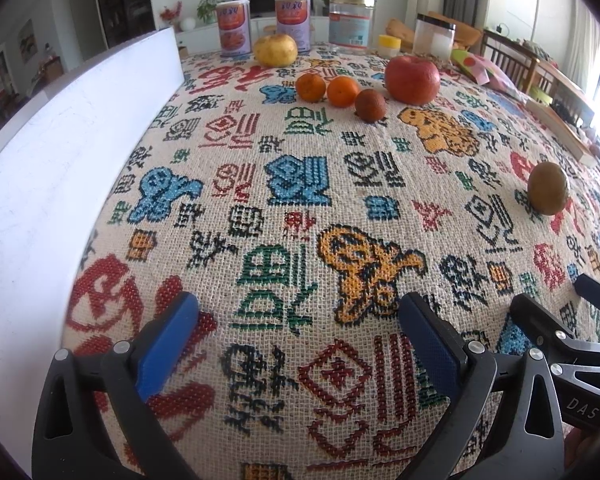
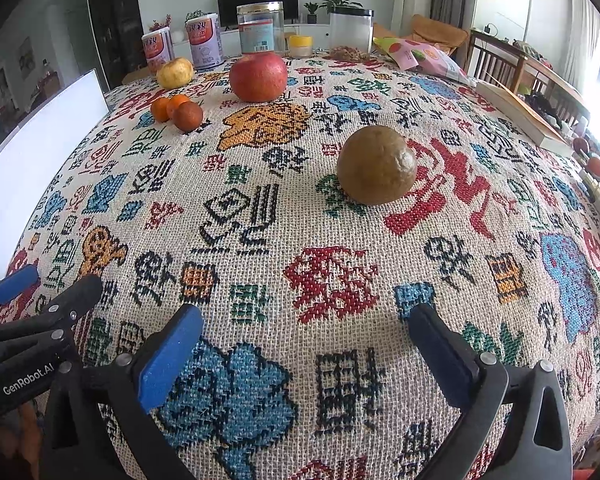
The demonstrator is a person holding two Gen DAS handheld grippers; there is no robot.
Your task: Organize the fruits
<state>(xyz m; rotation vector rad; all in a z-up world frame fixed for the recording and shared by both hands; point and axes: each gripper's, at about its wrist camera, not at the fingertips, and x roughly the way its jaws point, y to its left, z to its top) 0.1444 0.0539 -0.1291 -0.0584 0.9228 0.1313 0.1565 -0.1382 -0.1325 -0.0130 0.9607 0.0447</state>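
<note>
Woven cloth (image 2: 340, 240) printed with coloured characters and figures covered the desk, and a white board (image 1: 60, 140) stood along its left edge.

Nearest the cameras, both grippers hovered over bare cloth. The left gripper (image 1: 300, 320) had its blue-padded fingers (image 1: 168, 336) spread wide with nothing between them. The right gripper (image 2: 306, 334) likewise had its fingers (image 2: 172, 354) fully apart and held nothing. The two grippers sat side by side, each visible at the edge of the other's view.

Ahead of the right gripper, a brown round fruit (image 2: 376, 166) lay alone on the cloth, well apart from the other fruit.

Farther back, three small oranges (image 1: 342, 94) lay in a close row, the darkest one nearest. A large red apple (image 1: 412, 79) stood just to their right. A yellow fruit (image 1: 275, 50) lay behind the oranges, near the desk's far edge.

At the far edge stood two labelled cans (image 1: 264, 24), a clear jar with a gold lid (image 1: 350, 20), a small yellow-lidded pot (image 1: 390, 45) and a clear container with a black lid (image 1: 435, 36). A snack bag (image 2: 424, 58) and a book (image 2: 520, 114) lay toward the right side.
</note>
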